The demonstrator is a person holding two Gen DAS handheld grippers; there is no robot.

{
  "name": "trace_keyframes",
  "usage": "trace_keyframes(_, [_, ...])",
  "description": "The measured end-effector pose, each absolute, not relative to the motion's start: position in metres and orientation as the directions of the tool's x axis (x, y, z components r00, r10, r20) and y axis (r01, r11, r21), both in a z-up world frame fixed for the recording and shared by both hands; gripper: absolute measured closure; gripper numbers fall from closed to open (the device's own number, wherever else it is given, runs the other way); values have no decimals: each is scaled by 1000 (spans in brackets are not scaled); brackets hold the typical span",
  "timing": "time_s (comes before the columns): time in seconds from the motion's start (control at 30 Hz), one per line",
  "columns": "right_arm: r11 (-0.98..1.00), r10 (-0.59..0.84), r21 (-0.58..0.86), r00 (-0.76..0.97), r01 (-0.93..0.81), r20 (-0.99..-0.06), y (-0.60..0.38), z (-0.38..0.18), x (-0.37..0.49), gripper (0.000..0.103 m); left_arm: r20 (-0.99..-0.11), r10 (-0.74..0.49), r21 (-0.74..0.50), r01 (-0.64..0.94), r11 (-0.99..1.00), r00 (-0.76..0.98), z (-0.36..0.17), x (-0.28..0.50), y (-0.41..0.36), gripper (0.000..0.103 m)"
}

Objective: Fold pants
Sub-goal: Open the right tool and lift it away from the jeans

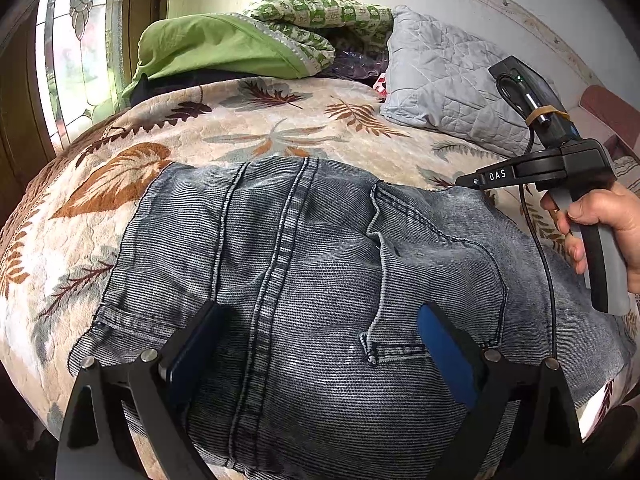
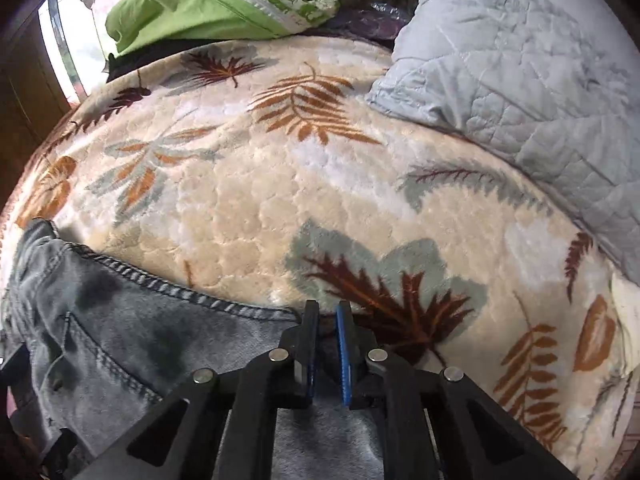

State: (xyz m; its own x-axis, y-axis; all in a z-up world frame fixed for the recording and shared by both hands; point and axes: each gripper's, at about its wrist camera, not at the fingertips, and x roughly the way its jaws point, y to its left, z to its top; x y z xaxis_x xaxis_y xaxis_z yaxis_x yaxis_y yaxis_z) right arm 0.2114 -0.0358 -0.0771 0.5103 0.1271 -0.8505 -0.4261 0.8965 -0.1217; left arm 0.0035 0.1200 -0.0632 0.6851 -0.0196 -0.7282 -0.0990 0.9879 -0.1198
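Grey-blue denim pants [image 1: 320, 264] lie folded on a leaf-patterned blanket [image 1: 260, 136], seat pocket up. My left gripper [image 1: 320, 316] is open wide just above the pants, one finger on each side of the centre seam. My right gripper [image 2: 326, 316] is nearly closed, pinching the far right edge of the pants [image 2: 160, 320] at the seam corner. In the left wrist view the right gripper [image 1: 464, 180] reaches in from the right, held by a hand, its tip at the pants' far edge.
A grey quilted pillow [image 1: 448, 88] lies at the back right. A green sheet [image 1: 216, 48] and a green patterned quilt [image 1: 320, 12] are piled at the back. A window [image 1: 76, 60] stands at the left. The blanket [image 2: 320, 184] spreads beyond the pants.
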Motion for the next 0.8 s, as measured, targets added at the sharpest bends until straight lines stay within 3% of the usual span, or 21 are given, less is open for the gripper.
trace_keyframes(0.1, [916, 239, 24, 499, -399, -833, -58, -66, 202, 89, -725, -27, -131, -100, 986, 688, -63, 2, 121, 6])
trace_keyframes(0.17, [925, 289, 78, 553, -373, -781, -80, -48, 177, 68, -724, -21, -128, -105, 986, 689, -63, 2, 121, 6])
trace_keyframes(0.2, [923, 316, 117, 551, -366, -772, -91, -43, 162, 40, -724, -14, -121, -107, 987, 689, -63, 2, 119, 6])
trace_keyframes(0.23, [919, 347, 161, 546, -360, -763, -103, -40, 146, 29, -724, -7, -113, -108, 988, 690, -63, 2, 118, 6])
trace_keyframes(0.4, [917, 390, 289, 459, -277, -799, -176, -68, 100, 29, -722, 3, -106, -115, 988, 692, -63, 2, 118, 6])
trace_keyframes(0.47, [954, 299, 262, 418, -145, -858, -218, -99, 109, 29, -722, 10, -98, -116, 988, 692, -64, 2, 116, 6])
trace_keyframes(0.5, [948, 311, 310, 411, -71, -857, -243, -112, 113, 37, -722, 18, -88, -117, 989, 692, -64, 2, 115, 6])
trace_keyframes(0.57, [884, 427, 467, 452, -27, -783, -273, -99, 101, 38, -719, 21, -86, -119, 989, 695, -63, 0, 115, 6])
trace_keyframes(0.67, [864, 450, 495, 576, -88, -683, -302, -60, 72, 35, -719, 24, -88, -125, 988, 695, -62, 0, 116, 6])
trace_keyframes(0.7, [860, 440, 504, 613, -78, -656, -317, -53, 65, 28, -718, 27, -87, -128, 988, 696, -62, 0, 115, 6])
trace_keyframes(0.73, [849, 432, 527, 627, -40, -649, -334, -55, 64, 22, -717, 32, -82, -130, 988, 697, -62, 0, 114, 6])
trace_keyframes(0.8, [816, 409, 570, 603, 94, -685, -376, -83, 78, 21, -715, 37, -79, -133, 988, 698, -62, -1, 114, 6])
